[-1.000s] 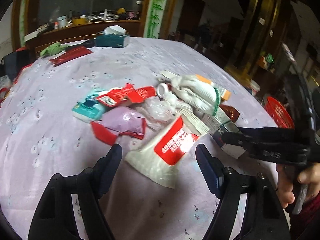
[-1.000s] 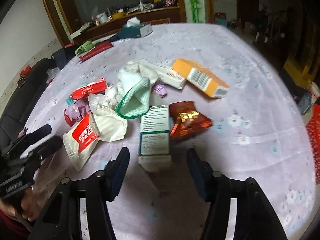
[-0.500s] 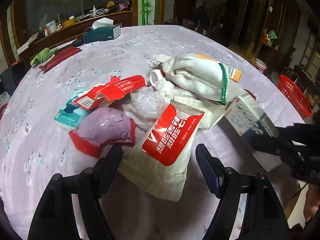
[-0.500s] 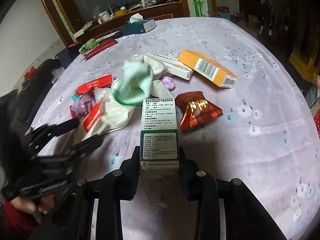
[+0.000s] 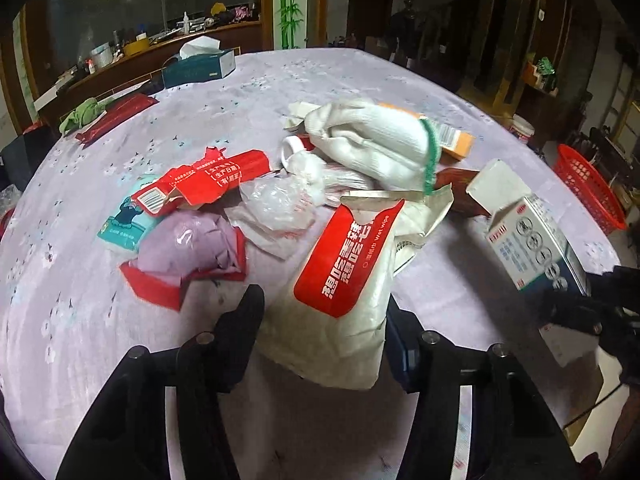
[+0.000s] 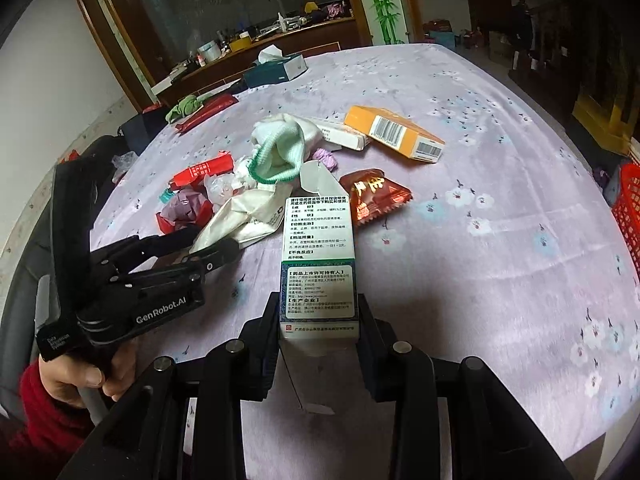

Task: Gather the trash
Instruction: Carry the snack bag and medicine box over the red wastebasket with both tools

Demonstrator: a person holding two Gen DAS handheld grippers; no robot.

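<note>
Left wrist view
- Left gripper (image 5: 322,320): jaws closing around the near end of the wet-wipe pack (image 5: 344,280), which lies between them; the right finger looks to be against the pack's edge, the left finger a little clear of it — no firm pinch yet.
- Wet-wipe pack: white pouch with a red label, flat on the table (image 5: 120,360), its torn top pointing away from the tool.
- Ahead and to the left of the jaws: a crumpled purple wrapper (image 5: 188,246) on a red torn carton piece, a teal packet (image 5: 124,222) beyond it, and a red torn box (image 5: 208,180) partly over the teal packet.
- Straight ahead: clear crumpled plastic (image 5: 276,208), then a white knit glove with green cuff (image 5: 380,144) lying over the pile.
- Far right of the tool: the medicine box (image 5: 532,248), lifted off the cloth with its flap open, its lower end in dark gripper fingers.
- Beyond the table's right edge: a red basket (image 5: 588,192).

Right wrist view
- Right gripper (image 6: 318,320): narrowed onto the medicine box (image 6: 318,256) — both pads press its sides, box held upright with its open flap pointing away.
- Just beyond the box tip: a dark red snack packet (image 6: 376,196).
- Farther ahead: an orange box with barcode (image 6: 394,132), touching a white carton beside it.
- To the left of the tool: the left gripper (image 6: 208,246), its fingers at the wet-wipe pack (image 6: 248,216); a hand (image 6: 76,376) in a red sleeve holds its handle.
- Far right edge: the red basket (image 6: 628,208).
</note>
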